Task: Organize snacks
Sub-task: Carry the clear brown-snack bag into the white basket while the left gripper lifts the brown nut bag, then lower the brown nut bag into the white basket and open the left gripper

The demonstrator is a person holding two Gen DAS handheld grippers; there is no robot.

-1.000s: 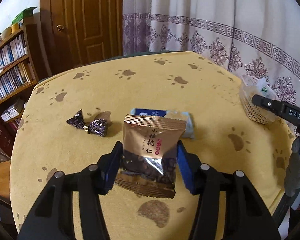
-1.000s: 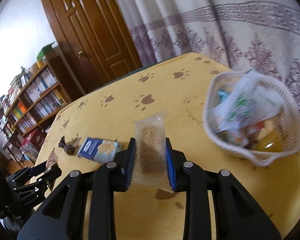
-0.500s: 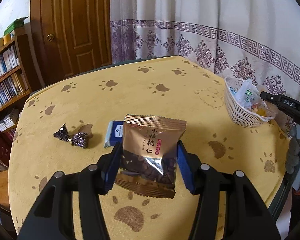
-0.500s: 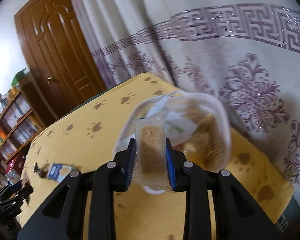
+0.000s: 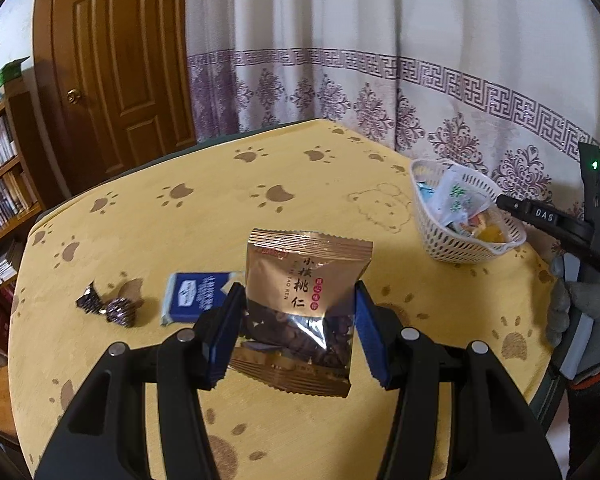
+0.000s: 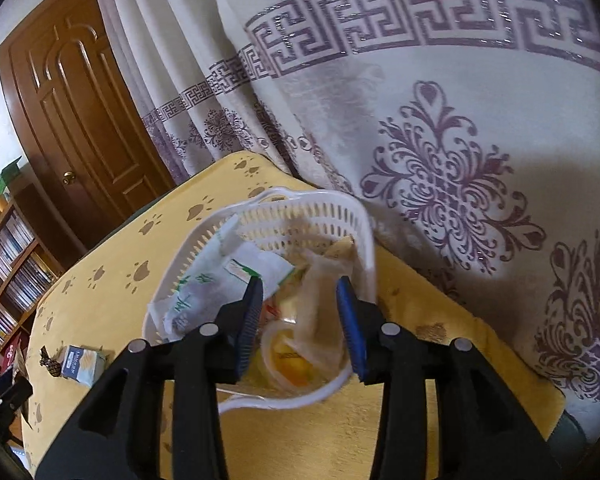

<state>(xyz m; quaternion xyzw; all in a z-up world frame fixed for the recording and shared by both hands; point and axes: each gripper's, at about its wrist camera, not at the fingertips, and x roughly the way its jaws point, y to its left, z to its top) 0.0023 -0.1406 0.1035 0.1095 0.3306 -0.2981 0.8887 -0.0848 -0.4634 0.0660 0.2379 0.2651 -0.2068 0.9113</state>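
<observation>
My left gripper [image 5: 298, 332] is shut on a gold walnut snack packet [image 5: 302, 308] and holds it above the yellow table [image 5: 220, 216]. A blue cracker packet [image 5: 198, 298] and a dark wrapped candy [image 5: 108, 308] lie on the table behind it. My right gripper [image 6: 300, 326] is open right over the white basket [image 6: 320, 220], which holds several snack packets. A clear crumb packet [image 6: 320, 312] shows blurred between its fingers, inside the basket. The basket [image 5: 460, 244] and the right gripper also show at the right in the left wrist view.
A patterned curtain [image 6: 440, 140] hangs just behind the basket at the table's far edge. A wooden door [image 5: 120, 72] and a bookshelf [image 5: 0, 184] stand beyond the table on the left.
My right gripper moved over the basket and opened, letting the clear crumb packet go into it. My left gripper lifted and pulled back with the gold packet.
</observation>
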